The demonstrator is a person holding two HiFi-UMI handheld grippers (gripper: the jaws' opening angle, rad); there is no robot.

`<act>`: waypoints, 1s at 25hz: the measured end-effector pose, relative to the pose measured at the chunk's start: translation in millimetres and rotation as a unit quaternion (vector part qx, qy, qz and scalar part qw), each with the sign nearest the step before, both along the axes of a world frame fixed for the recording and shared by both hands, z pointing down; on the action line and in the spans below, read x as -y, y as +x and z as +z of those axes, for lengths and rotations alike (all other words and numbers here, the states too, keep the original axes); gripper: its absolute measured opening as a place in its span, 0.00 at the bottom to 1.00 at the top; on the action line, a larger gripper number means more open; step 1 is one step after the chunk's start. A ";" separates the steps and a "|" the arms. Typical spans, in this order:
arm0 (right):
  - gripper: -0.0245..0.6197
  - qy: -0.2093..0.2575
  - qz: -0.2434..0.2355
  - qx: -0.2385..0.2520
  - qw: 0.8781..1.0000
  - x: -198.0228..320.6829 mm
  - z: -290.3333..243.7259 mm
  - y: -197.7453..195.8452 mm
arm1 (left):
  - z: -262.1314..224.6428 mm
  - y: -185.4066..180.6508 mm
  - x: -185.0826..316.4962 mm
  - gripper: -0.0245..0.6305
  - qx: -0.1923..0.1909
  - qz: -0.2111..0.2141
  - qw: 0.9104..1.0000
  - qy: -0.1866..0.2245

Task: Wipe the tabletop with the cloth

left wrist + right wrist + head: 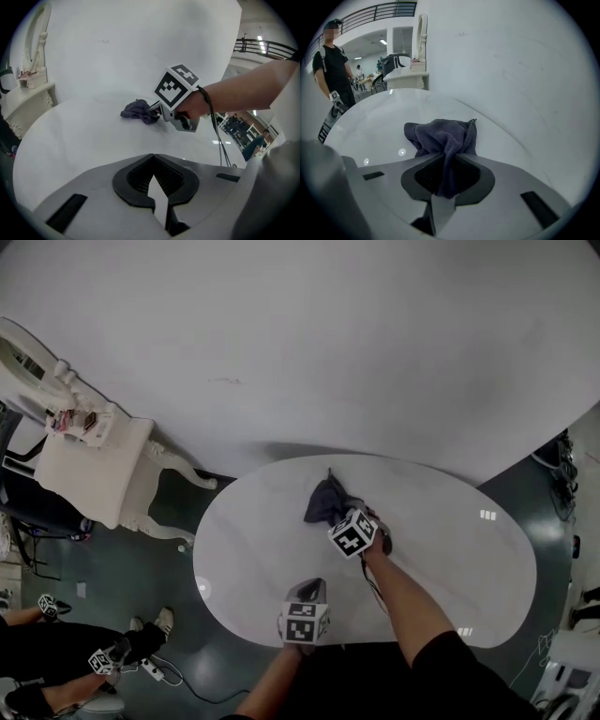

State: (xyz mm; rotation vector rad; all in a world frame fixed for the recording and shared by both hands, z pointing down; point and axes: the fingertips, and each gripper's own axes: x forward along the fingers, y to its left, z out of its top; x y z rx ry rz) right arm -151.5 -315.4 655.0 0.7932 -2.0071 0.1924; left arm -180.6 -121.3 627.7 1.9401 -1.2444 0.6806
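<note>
Wiping under way; right gripper (447,164) pinches a fold of the dark cloth (443,135), bunched on the white tabletop (450,549) towards its far edge; left gripper (152,158) jaws pressed together, empty, near the front edge; next, likely: drag the cloth flat across the unwiped surface.

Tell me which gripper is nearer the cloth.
Right. The right gripper is shut on the cloth, a fold pinched between its jaws. The left gripper holds nothing, back at the table edge, apart from the cloth.
</note>
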 end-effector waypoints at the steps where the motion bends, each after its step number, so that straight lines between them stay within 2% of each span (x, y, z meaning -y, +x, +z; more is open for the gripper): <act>1: 0.10 0.003 0.000 -0.001 1.000 1.8 1.0 1.2 | 1.7 0.1 3.7 0.05 -0.001 0.008 1.000 0.002; 7: 0.10 0.010 0.051 0.019 0.998 7.1 2.3 30.4 | -0.5 16.5 10.2 0.05 -0.010 0.044 0.999 0.009; 12: 0.10 0.015 0.066 0.024 0.997 17.5 -0.3 53.4 | -2.0 35.8 21.6 0.05 -0.008 0.062 0.998 0.025; 25: 0.10 0.002 0.087 0.068 0.994 16.9 -1.0 112.8 | -17.7 111.3 10.6 0.05 0.039 0.127 0.991 0.031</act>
